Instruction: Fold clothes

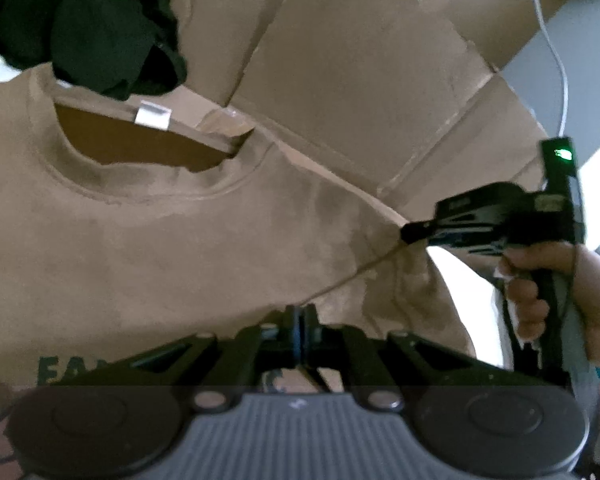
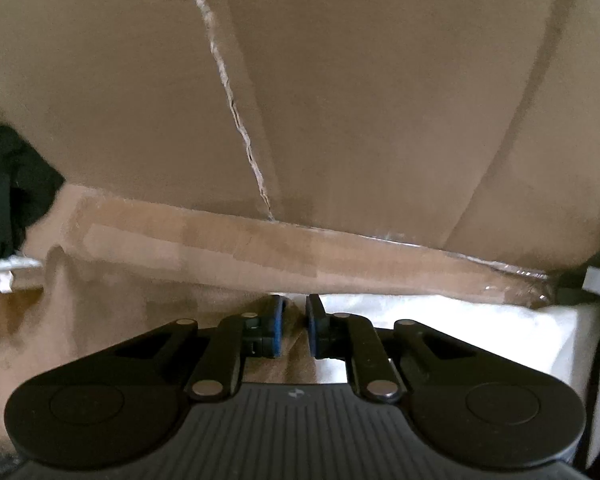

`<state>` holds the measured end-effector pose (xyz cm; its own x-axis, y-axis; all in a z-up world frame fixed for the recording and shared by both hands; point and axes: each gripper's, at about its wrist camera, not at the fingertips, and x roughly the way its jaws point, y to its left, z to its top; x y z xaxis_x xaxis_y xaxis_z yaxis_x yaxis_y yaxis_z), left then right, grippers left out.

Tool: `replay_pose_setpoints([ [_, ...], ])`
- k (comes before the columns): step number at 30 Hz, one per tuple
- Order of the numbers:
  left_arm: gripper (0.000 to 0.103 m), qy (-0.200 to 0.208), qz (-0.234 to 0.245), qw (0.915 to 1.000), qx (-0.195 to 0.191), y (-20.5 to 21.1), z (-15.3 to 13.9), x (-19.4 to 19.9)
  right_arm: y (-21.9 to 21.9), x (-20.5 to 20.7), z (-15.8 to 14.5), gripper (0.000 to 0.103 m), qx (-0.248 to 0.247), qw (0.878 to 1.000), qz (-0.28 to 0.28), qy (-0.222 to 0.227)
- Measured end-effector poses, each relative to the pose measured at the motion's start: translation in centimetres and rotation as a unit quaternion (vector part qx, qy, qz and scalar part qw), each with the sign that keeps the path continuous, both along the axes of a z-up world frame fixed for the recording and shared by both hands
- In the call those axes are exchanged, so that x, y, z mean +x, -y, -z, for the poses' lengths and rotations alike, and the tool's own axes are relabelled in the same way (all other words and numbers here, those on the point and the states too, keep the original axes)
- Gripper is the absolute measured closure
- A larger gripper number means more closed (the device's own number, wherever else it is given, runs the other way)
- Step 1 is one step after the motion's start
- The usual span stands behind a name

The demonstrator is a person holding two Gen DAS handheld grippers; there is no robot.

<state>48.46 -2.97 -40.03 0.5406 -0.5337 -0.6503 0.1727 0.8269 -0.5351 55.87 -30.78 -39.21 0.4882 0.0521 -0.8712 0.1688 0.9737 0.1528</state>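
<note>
Folding barely begun: left tool (image 1: 300,330) and right tool (image 1: 410,236) each pinch the tan T-shirt (image 1: 140,248), spread unfolded over cardboard (image 1: 340,60)

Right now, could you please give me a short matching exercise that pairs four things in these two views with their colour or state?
Column one:
1. T-shirt
2. bundled garment
3. neck label
4. left claw

Column two:
A. white
B. closed on tan cloth
C. tan, spread out with the collar showing
D. dark green, lying beyond the collar

Pairs: 1-C, 2-D, 3-A, 4-B.

The right claw is left out: its jaws stand slightly apart over the shirt's edge, and whether they pinch cloth is not clear.
</note>
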Motion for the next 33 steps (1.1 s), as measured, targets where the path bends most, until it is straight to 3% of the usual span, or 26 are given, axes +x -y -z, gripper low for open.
replay_pose_setpoints([
  [3, 0.093, 0.003, -0.020, 0.9998, 0.004, -0.5, -0.7, -0.3, 0.4, -1.5, -2.3, 0.072, 0.012, 0.999, -0.009, 0.035],
  [9, 0.092, -0.003, -0.022, 0.9998, 0.003, -0.6, -1.9, -1.0, 1.0, -5.3, -5.9, 0.071, 0.013, 0.996, -0.038, 0.082],
  [24, 0.090, -0.035, 0.027, 0.9989, -0.016, 1.7, -5.0, -6.3, 2.8, -14.6, -8.3, 0.071, 0.024, 0.996, -0.031, 0.084],
  [28, 0.082, -0.034, 0.036, 0.9984, -0.026, 2.3, -5.9, -8.0, 3.1, -17.0, -8.9, 0.071, 0.023, 0.996, -0.026, 0.084],
  [33, 0.079, -0.057, 0.052, 0.9962, -0.041, 3.4, -5.7, -9.5, 3.4, -19.9, -9.3, 0.071, 0.018, 0.996, -0.021, 0.088],
])
